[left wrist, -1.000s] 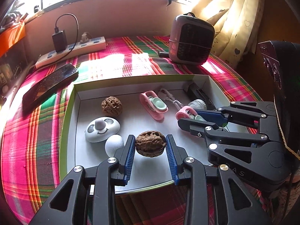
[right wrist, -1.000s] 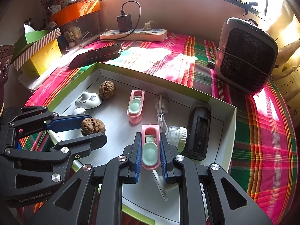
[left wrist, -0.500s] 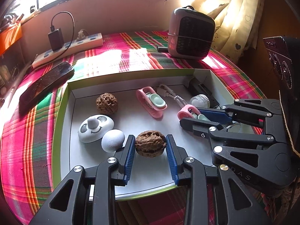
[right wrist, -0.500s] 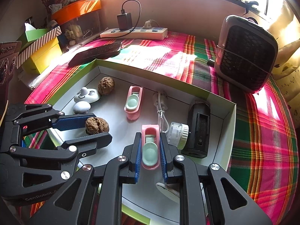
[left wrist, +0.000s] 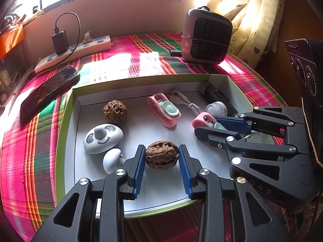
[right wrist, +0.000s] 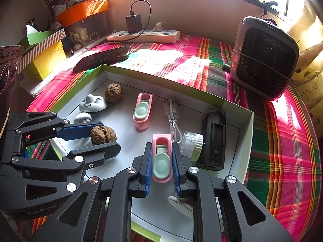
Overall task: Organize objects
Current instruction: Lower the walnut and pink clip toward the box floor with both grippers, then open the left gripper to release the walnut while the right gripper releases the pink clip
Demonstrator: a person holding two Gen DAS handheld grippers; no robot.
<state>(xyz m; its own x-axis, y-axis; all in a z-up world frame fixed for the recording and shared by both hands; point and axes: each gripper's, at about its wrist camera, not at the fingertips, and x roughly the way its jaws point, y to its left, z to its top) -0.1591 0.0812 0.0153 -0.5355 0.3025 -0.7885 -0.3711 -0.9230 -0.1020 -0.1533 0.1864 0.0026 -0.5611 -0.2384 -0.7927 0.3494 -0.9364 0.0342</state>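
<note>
The right gripper clamps a pink clip with a mint pad between its blue pads, over the white floor of a shallow green-rimmed box. To its left, the left gripper grips a walnut. Inside the box also lie a second walnut, a white smiling-face piece, a small white mushroom-shaped piece, a second pink clip, a white cable, a clear ribbed cap and a black case. The box sits on a plaid cloth, with a phone, a power strip and a small heater beyond it.
</note>
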